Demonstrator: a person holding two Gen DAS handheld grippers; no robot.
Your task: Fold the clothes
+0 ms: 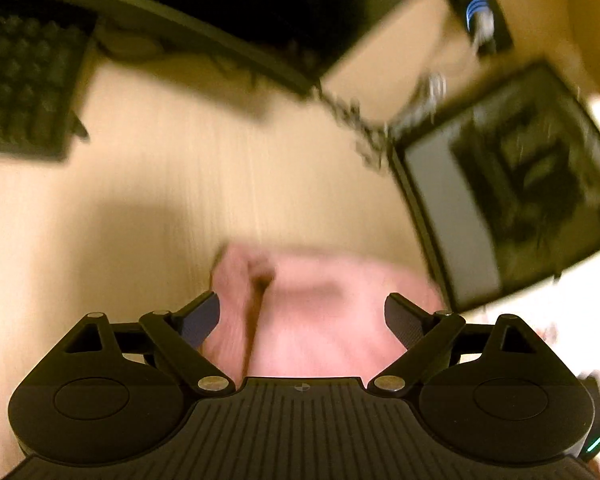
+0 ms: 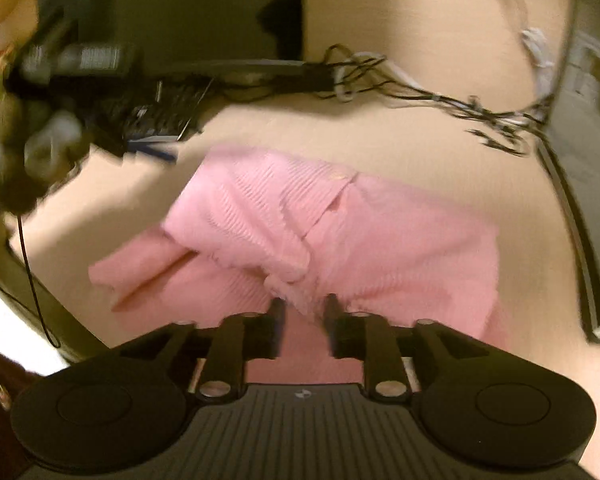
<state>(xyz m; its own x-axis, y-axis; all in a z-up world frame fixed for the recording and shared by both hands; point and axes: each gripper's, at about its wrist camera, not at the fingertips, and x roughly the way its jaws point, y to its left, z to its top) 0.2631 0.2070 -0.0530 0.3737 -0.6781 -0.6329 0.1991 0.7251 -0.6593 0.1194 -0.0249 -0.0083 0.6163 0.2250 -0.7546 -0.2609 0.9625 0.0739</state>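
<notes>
A garment (image 2: 300, 236) lies on the desk (image 2: 440, 152), with a keyboard (image 1: 20, 84) toward its far left, tangled cables (image 2: 440, 100) behind, and a computer case (image 1: 512, 184) at right.

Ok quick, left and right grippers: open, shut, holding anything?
Left gripper: open, holding nothing, over the pink garment.
Right gripper: nearly closed; fabric bunched at its fingertips, grip cannot be told.

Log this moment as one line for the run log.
left tool: open, over pink garment | right tool: narrow gap, fabric between fingers, grip unclear | garment: partly folded on table
</notes>
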